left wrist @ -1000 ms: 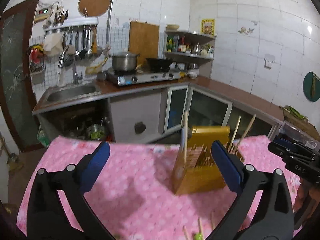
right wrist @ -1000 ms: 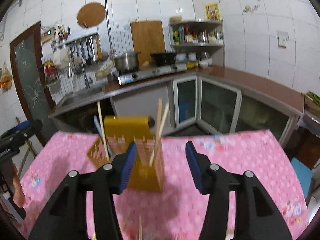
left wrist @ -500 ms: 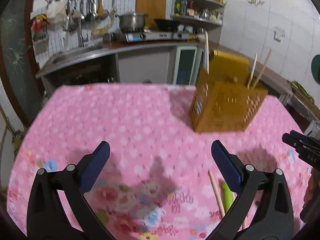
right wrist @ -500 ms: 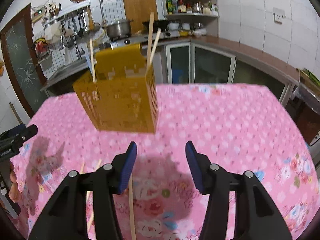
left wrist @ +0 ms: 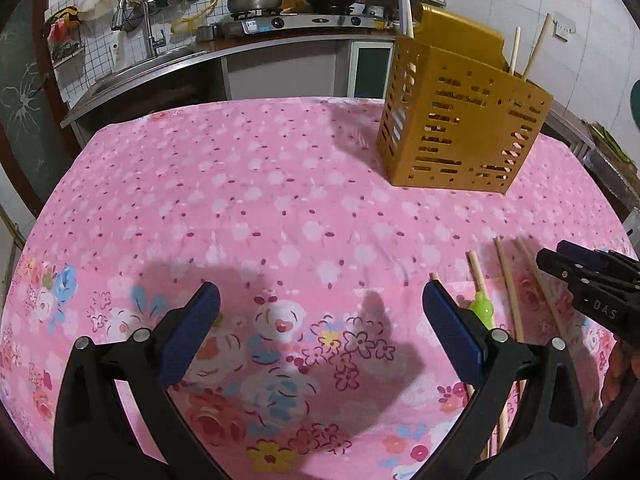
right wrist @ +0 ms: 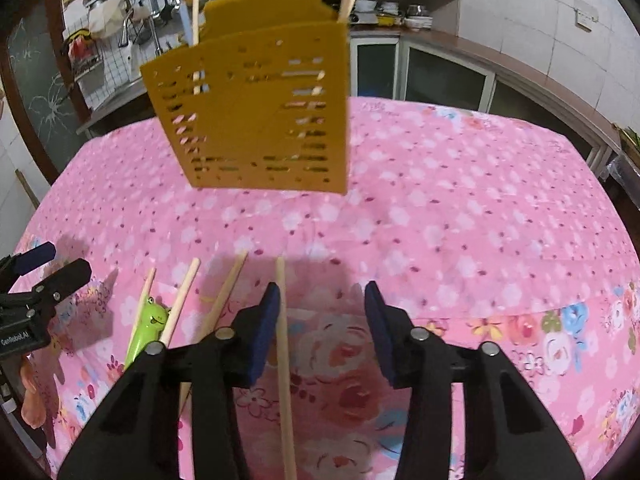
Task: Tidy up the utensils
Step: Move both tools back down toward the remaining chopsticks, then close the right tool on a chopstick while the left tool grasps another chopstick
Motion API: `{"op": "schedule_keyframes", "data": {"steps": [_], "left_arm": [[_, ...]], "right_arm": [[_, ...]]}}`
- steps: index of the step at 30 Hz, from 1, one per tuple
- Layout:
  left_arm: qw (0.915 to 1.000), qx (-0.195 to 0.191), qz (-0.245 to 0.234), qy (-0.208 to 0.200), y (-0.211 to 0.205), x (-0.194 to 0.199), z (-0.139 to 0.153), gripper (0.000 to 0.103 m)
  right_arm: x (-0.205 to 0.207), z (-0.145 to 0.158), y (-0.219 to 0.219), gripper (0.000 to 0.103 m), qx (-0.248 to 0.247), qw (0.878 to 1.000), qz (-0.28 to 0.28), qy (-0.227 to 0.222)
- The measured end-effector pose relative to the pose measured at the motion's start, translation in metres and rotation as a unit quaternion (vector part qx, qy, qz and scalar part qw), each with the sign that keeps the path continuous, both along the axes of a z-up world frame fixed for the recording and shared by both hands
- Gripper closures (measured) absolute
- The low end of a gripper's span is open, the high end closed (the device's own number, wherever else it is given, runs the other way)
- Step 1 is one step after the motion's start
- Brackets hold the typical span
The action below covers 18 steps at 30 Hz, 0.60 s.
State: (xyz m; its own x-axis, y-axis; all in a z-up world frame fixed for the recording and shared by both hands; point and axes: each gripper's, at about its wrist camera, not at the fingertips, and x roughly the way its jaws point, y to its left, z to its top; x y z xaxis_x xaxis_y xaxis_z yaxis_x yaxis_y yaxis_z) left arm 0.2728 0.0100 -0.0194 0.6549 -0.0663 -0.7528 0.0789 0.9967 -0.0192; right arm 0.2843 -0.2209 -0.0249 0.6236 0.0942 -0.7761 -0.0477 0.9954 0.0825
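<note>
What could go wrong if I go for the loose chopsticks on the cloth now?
The chopsticks lie close together beside a green frog utensil, so the open right gripper may pinch two at once or nudge neighbours. The left gripper, also open, is close by; the two could collide. The yellow holder already has tall sticks that a careless insert might knock.

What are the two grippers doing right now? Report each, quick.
Left gripper: jaws wide open, holding nothing, above the pink tablecloth.
Right gripper: jaws open, holding nothing, a chopstick between them.
</note>
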Motion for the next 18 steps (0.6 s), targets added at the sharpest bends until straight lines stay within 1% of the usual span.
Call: {"op": "schedule_keyframes", "data": {"steps": [4,5,7,11,12,14,15,16,18], "left_arm": [[1.0,-0.002,0.001,0.002,-0.001,-0.001,0.0,0.005],[1.0,-0.004,0.002,0.004,-0.001,-0.001,-0.001,0.005],[0.9999,-0.006,0.003,0.008,-0.002,0.0,-0.001,0.005],[0.9998,-0.003,0.004,0.017,-0.006,0.003,-0.003,0.005],[0.9998,-0.003,0.003,0.02,-0.007,0.004,-0.003,0.005],[0.9997,-0.001,0.001,0.024,-0.01,0.005,-0.004,0.005],[0.9997,0.001,0.001,0.025,-0.012,0.005,-0.004,0.005],[0.9997,0.003,0.001,0.025,-0.014,0.005,-0.004,0.005],[0.9996,-0.005,-0.003,0.029,-0.016,0.005,-0.003,0.005]], "right_arm": [[0.007,-0.008,0.009,0.07,-0.001,1.0,0.009,0.016],[0.008,-0.009,0.012,0.073,-0.004,1.0,0.01,0.018],[0.009,-0.01,0.016,0.076,-0.013,1.0,0.014,0.019],[0.01,-0.009,0.014,0.077,-0.001,1.0,0.012,0.028],[0.01,-0.009,0.016,0.077,-0.005,0.999,0.014,0.029],[0.01,-0.009,0.02,0.09,-0.028,0.999,0.022,0.024],[0.01,-0.009,0.021,0.092,-0.029,0.999,0.023,0.024],[0.011,-0.008,0.02,0.096,-0.024,0.999,0.022,0.028],[0.012,-0.006,0.016,0.097,-0.02,0.999,0.021,0.031]]}}
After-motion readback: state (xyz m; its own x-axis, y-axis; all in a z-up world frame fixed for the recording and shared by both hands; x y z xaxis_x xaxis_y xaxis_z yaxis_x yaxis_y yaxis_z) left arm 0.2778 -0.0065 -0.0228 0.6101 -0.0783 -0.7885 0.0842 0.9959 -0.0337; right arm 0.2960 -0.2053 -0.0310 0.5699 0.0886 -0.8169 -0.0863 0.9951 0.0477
